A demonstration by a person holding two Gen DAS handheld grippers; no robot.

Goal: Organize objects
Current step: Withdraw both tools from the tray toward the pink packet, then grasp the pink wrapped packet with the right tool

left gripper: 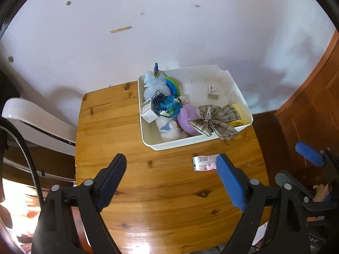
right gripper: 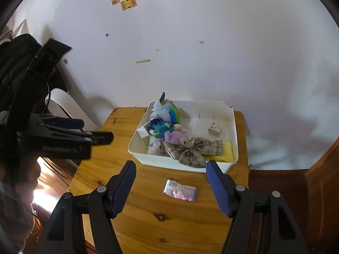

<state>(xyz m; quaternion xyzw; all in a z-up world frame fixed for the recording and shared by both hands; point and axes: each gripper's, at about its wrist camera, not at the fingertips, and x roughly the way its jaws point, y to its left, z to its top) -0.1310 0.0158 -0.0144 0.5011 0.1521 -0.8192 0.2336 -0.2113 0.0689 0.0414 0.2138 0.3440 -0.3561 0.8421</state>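
A white plastic bin (right gripper: 182, 163) sits at the far side of the shiny brown wooden tabletop (right gripper: 148, 222), close to the wall. It already holds lots of things: a pale blue stuffed toy with a rainbow tail (right gripper: 163, 111), a round blue pouch with flowers (right gripper: 161, 128), a purple stuffed toy (right gripper: 174, 138), a brown checked cloth bow (right gripper: 193, 148), a yellow sponge (right gripper: 227, 150), and a little cardboard box (right gripper: 214, 128) standing alone in the back part.

Only one thing seems to be left out. A small flat plastic packet with pink bits and a barcode (right gripper: 180, 190) lies on the wood just in front of the bin, not touching it.

The right claw (right gripper: 170, 187) is spread wide and holds nothing. The packet lies right between its two blue fingers in the right wrist view. The left claw (left gripper: 171, 180) is spread wide and empty too, over the bare middle of the tabletop.

So the step in hand looks like picking up this last packet. The right claw is the better one for it. It would need to go down low, since the packet is thin and flat, then close on it gently. After that it would lift the packet over the near wall and drop it in an open spot in the bin.
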